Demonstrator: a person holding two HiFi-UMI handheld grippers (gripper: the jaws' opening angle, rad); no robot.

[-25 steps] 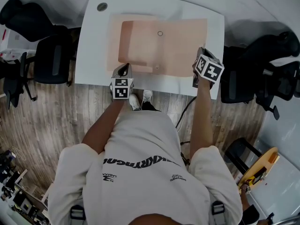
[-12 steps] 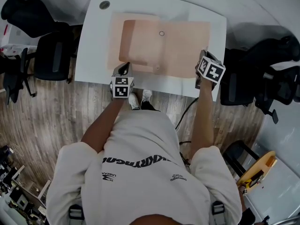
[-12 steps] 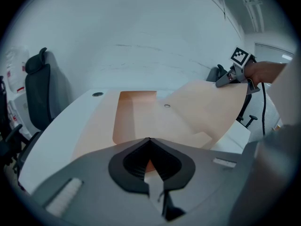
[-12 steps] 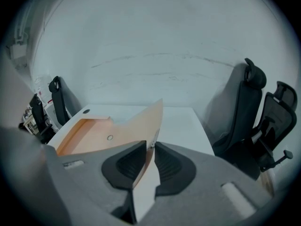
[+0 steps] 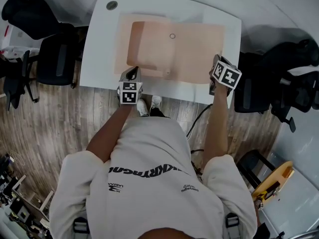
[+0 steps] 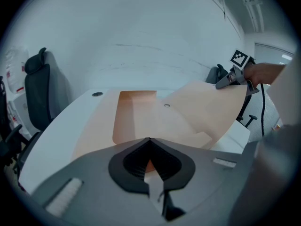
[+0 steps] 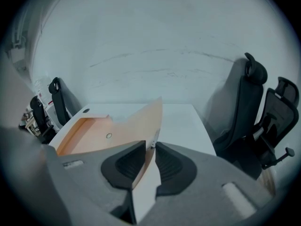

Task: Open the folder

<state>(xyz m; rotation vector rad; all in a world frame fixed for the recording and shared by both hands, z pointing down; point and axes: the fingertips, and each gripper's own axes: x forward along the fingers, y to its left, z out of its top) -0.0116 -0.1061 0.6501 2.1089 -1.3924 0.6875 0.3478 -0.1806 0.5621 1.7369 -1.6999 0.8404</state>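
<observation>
Folder [image 5: 169,46], peach-coloured, task item.

1. Left gripper [image 6: 149,140]: pads closed together at the tips. A thin strip of the folder's near edge is pinched between them, by the folder's near left corner. It sits at the near edge of the worktop [image 5: 99,44].

2. Right gripper [image 7: 151,145]: pads stand on either side of the front cover [image 7: 141,121] and hold it by its edge. The jaws have just been opening a little, with the sheet between them. It is close to the worktop's near right corner.

3. Folder, position: spread across the middle of the white worktop and lying open. The back panel is flat on the left half. The front cover is swung out to the right and curls up off the surface towards the right gripper. A small round snap [image 5: 172,36] shows on the inner face, towards the far edge.

4. Worktop fittings: one round cable port [image 5: 111,5] at the far left corner.

5. Surroundings: black office chair [image 5: 55,59] off the left edge. Further black chairs [image 5: 279,78] off the right edge. Wood-plank floor [image 5: 60,123] under the near edge. The person's white T-shirt [image 5: 149,183] fills the lower part of the head view.
</observation>
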